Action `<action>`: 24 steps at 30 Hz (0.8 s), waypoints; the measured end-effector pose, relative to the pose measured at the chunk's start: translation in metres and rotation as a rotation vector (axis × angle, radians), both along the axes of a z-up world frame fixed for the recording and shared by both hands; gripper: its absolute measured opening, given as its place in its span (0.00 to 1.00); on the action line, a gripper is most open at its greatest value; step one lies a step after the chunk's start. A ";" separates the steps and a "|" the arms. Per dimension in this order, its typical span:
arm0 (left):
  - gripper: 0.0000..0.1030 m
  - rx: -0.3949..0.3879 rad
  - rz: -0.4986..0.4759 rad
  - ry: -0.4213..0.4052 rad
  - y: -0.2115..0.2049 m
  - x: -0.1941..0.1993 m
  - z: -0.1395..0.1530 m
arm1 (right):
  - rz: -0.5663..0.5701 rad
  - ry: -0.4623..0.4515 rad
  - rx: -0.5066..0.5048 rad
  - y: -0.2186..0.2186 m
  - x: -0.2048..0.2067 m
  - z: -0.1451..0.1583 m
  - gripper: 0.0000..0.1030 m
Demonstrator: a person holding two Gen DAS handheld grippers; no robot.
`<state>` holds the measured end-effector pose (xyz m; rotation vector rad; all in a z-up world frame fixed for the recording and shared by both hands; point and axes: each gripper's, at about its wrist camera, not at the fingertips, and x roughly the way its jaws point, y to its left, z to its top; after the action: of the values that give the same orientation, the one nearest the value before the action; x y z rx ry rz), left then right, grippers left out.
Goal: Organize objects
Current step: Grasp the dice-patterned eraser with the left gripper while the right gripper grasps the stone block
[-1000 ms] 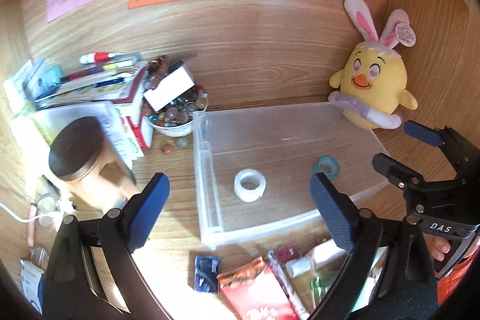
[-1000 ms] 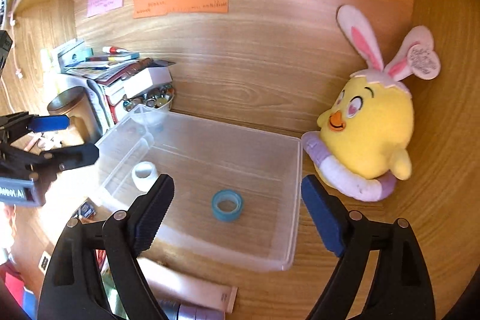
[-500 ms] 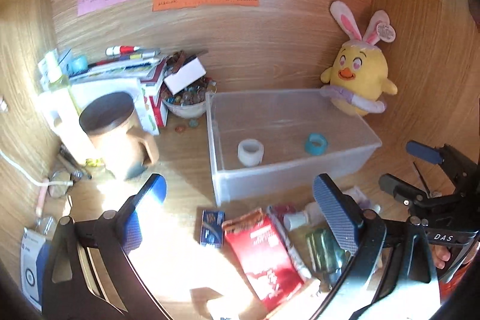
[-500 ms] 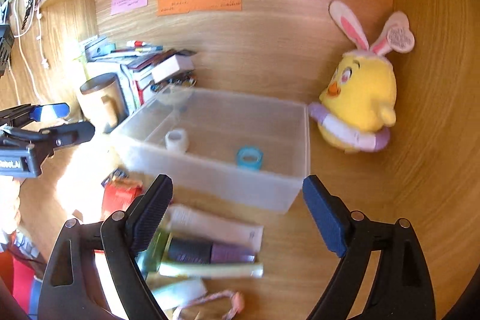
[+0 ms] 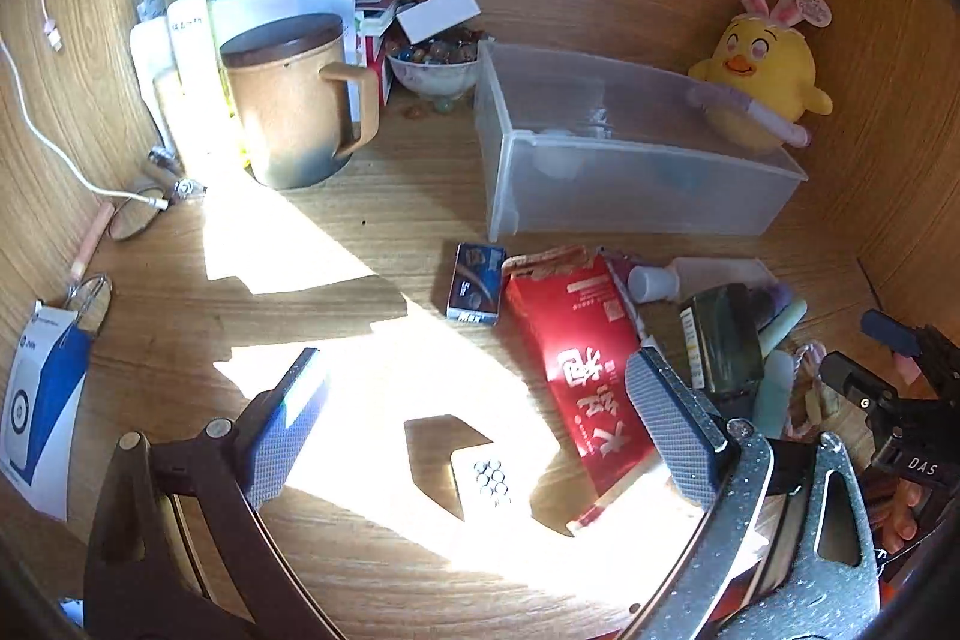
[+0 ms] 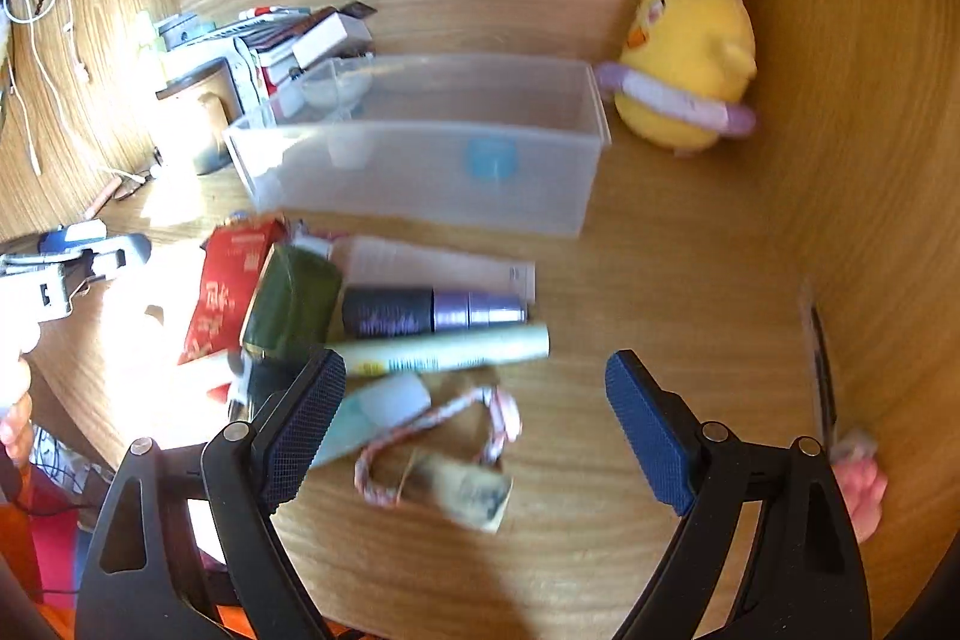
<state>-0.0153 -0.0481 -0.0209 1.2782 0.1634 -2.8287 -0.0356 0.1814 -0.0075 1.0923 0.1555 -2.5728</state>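
A clear plastic bin (image 5: 630,184) (image 6: 420,184) stands at the back of the wooden desk with a white tape roll (image 6: 345,151) and a blue tape roll (image 6: 492,157) inside. In front of it lie a red packet (image 5: 582,358) (image 6: 225,289), a small blue box (image 5: 475,283), a dark green box (image 6: 294,304), a purple tube (image 6: 432,310), a pale green tube (image 6: 444,352) and a pink-white cord with a tag (image 6: 444,430). My left gripper (image 5: 474,424) is open above the sunlit desk. My right gripper (image 6: 474,424) is open above the cord.
A yellow bunny-eared plush (image 5: 762,70) (image 6: 690,58) sits right of the bin. A brown lidded mug (image 5: 294,100), a spray bottle (image 5: 192,52), stacked books and a bowl of beads (image 5: 435,67) stand at the back left. A blue-white card (image 5: 36,412) lies far left.
Both grippers have pulled back from the bin and dropped lower, so the loose items in front of it now fill the views. Both stay open and empty.
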 end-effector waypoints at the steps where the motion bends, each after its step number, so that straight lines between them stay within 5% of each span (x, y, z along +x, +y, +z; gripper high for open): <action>1: 0.97 0.003 0.004 -0.006 -0.001 0.003 -0.004 | -0.010 -0.012 -0.011 0.002 0.002 -0.003 0.84; 13: 0.93 -0.009 0.039 -0.035 -0.002 0.026 -0.029 | -0.077 -0.043 -0.056 0.016 0.022 -0.024 0.83; 24: 0.50 -0.044 0.021 -0.055 0.003 0.029 -0.042 | -0.058 -0.062 -0.037 0.012 0.027 -0.034 0.39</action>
<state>0.0132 -0.0450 -0.0630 1.3361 0.1118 -2.7600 -0.0088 0.1931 -0.0411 1.1777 0.0622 -2.5784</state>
